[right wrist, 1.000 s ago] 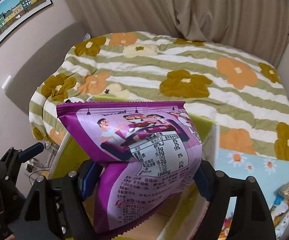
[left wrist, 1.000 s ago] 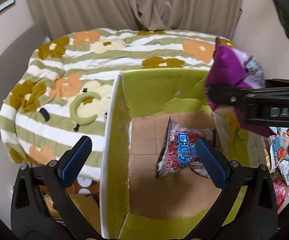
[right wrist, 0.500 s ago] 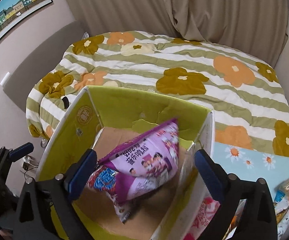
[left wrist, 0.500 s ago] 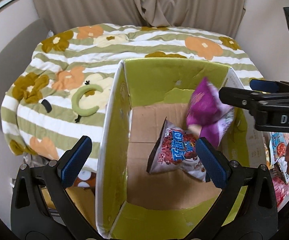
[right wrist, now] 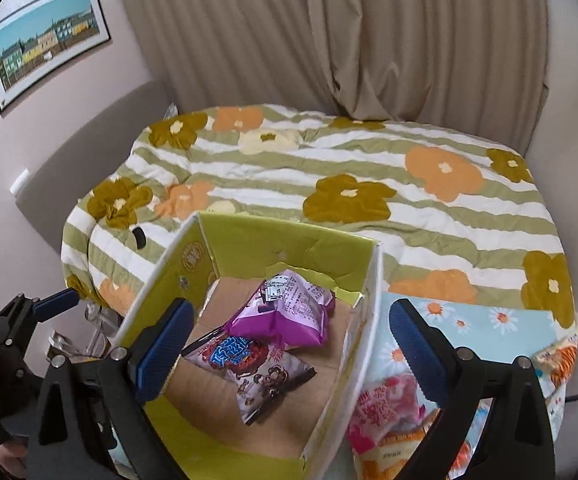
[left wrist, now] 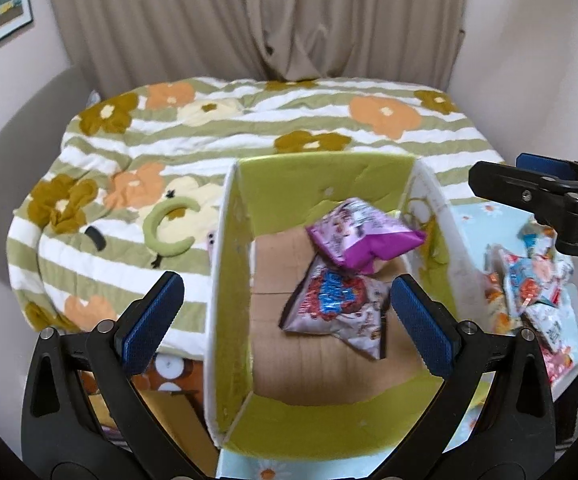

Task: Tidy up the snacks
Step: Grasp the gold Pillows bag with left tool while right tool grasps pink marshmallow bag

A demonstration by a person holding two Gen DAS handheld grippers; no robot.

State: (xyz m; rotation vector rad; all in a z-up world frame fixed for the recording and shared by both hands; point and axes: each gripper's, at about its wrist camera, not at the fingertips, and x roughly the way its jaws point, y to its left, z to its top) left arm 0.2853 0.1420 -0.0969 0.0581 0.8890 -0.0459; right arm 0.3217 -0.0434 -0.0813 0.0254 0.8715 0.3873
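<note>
An open green cardboard box (left wrist: pixel 233 280) (right wrist: pixel 289 244) stands in front of a bed. Inside it a purple snack bag (left wrist: pixel 365 236) (right wrist: pixel 289 312) lies on top of a white, red and blue snack bag (left wrist: pixel 337 308) (right wrist: pixel 249 364). My left gripper (left wrist: pixel 287 324) is open and empty, above the box's near left side. My right gripper (right wrist: pixel 287 344) is open and empty above the box's right wall; it also shows in the left wrist view (left wrist: pixel 537 196). More snack bags (left wrist: pixel 529 284) (right wrist: pixel 385 412) lie on a light blue daisy-print cloth (right wrist: pixel 469 320) right of the box.
The bed behind has a green-striped flowered quilt (left wrist: pixel 249 128) (right wrist: pixel 369 168) with a green curved headband (left wrist: pixel 169 228) on it. Curtains (right wrist: pixel 369 40) hang at the back. A framed picture (right wrist: pixel 45 44) is on the left wall.
My right gripper opened and let go of the purple bag, which dropped into the box onto the other bag. Both grippers have drawn back and up from the box.
</note>
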